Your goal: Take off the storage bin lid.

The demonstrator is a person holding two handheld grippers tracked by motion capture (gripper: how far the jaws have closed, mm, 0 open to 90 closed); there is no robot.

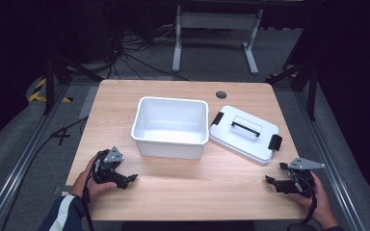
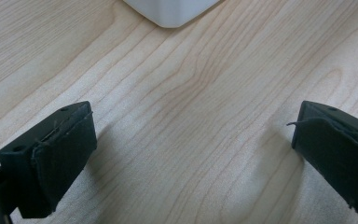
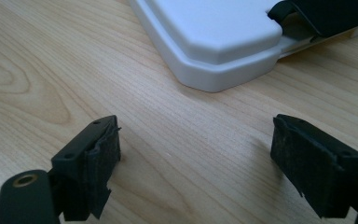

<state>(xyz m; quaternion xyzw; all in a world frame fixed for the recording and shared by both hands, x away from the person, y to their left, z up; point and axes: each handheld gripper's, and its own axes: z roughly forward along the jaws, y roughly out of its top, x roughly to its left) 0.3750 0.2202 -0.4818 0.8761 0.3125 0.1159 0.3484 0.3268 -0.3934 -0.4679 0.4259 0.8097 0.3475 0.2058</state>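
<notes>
One white lid with black handle, flat beside bin

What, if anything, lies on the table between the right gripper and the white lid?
Nothing visible. Bare table runs from the right gripper, jaws open, to the near corner of the lid. The lid lies flat beside the open bin.

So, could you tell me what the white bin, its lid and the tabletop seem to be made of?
Bin: likely moulded plastic, smooth and slightly glossy, with rounded corners. Lid: the same white plastic, with black handle and clips. Tabletop: pale matt wood grain, possibly laminate.
</notes>
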